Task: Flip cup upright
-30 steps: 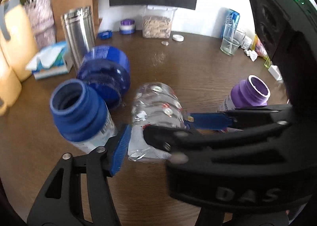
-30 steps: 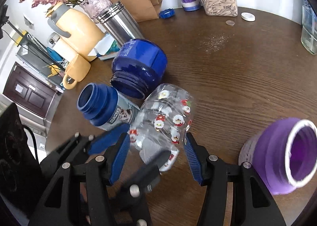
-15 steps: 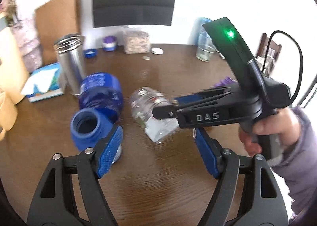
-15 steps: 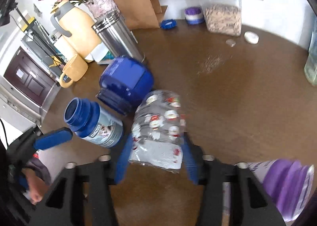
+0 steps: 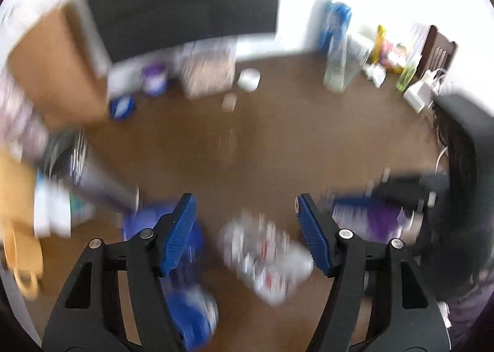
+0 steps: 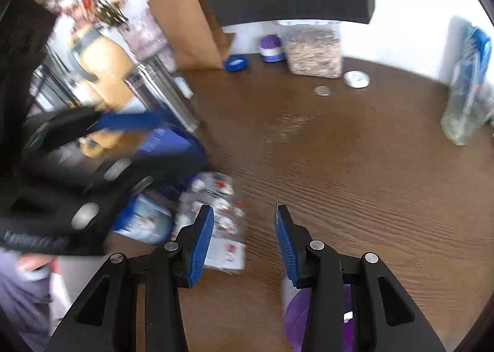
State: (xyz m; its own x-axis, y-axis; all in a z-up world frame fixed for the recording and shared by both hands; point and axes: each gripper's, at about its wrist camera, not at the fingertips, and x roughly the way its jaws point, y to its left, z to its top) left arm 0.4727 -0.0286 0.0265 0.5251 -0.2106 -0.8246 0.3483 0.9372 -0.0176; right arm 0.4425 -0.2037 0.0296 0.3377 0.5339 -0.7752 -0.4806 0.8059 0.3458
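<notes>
Although both views are smeared by motion, the cup (image 5: 265, 256) reads as a clear plastic one with small red-and-white prints, apparently lying on its side on the table (image 5: 278, 148), not upright. In the left wrist view it sits low between the fingers of the left gripper (image 5: 245, 234), which are spread wide and seem to touch nothing. In the right wrist view the cup (image 6: 216, 222) lies just left of the right gripper (image 6: 244, 244), whose fingers are also apart and hold nothing; its left finger overlaps the cup's edge, though contact cannot be judged through the blur. The main risk is crowding. A blue jar (image 6: 173, 151) and a smaller blue bottle (image 6: 145, 222) lie right beside the cup, and a purple bottle (image 6: 296, 315) sits under the right gripper, so a wide approach could knock one of them. Thin clear plastic will likely buckle or squirt out if squeezed hard, and a round cup on its side may roll away when nudged.
</notes>
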